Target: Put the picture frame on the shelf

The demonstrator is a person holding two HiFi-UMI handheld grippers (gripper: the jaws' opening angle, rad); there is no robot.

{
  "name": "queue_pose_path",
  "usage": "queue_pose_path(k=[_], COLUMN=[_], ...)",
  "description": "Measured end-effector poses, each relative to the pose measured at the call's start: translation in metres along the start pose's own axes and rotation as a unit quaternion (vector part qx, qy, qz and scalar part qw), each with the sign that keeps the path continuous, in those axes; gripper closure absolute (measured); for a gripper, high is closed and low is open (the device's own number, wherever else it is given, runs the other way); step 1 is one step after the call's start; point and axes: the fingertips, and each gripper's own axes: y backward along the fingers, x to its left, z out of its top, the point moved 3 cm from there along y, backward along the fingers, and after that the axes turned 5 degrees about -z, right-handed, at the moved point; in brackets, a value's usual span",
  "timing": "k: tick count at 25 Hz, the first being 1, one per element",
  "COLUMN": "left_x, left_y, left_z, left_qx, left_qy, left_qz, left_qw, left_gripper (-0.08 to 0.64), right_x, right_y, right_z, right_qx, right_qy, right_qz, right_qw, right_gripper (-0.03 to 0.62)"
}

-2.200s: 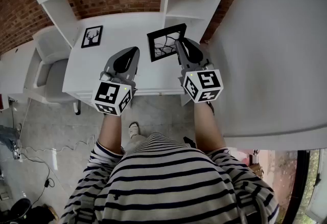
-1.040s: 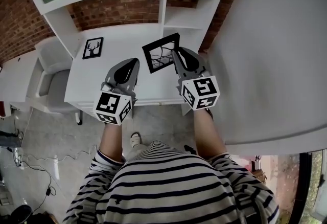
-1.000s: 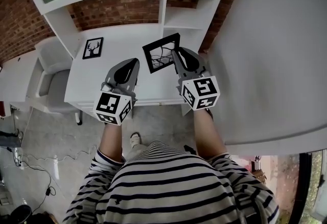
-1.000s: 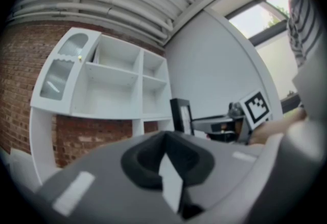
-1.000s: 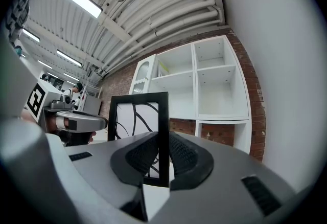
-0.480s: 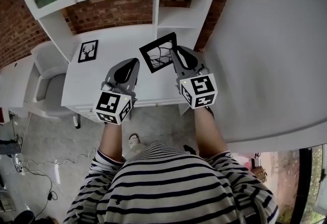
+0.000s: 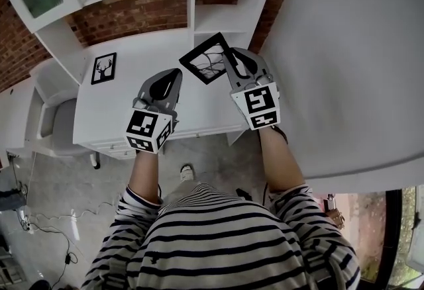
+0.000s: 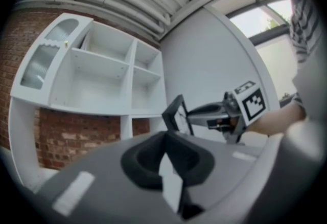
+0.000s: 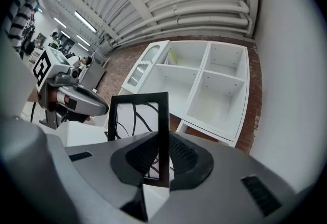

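Raised from the worktop (image 7: 126, 93) toward the shelf (image 7: 222, 17) at upper centre, the picture frame (image 7: 207, 59) rides clenched edgewise in my right gripper (image 7: 230, 57) jaws; my left gripper (image 7: 172, 75) jaws are closed, empty.

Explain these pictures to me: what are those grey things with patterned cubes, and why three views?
There is no robot: a person in a striped shirt holds a two-jaw gripper in each hand, and the cubes are part of them. One camera sits on the person's head, looking down; one rides on each gripper, looking along its jaws. The right gripper is clamped on a black picture frame, held in the air in front of the white shelf. The left gripper is shut and empty. A second frame, showing a deer, lies on the white desk.
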Motion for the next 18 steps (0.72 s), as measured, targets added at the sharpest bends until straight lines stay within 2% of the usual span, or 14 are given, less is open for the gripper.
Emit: queue_pose_path(k=[8,18], left_x=[0.033,0.08], left_y=[-0.044,-0.086], left_z=[-0.014,-0.034], left_qx=[0.007,0.01], left_qy=[0.005,0.005], left_qz=[-0.017,-0.055], left_qw=[0.9998,0.9984], left_gripper=[0.554,0.554], right_x=[-0.03,-0.045], right_y=[-0.046,-0.11], right_z=[-0.012,-0.032], right_qx=[0.043,0.087], right_qy=[0.094,0.197], right_qz=[-0.016,-0.039], right_qw=[0.994,0.976], right_gripper=[0.532,0.532])
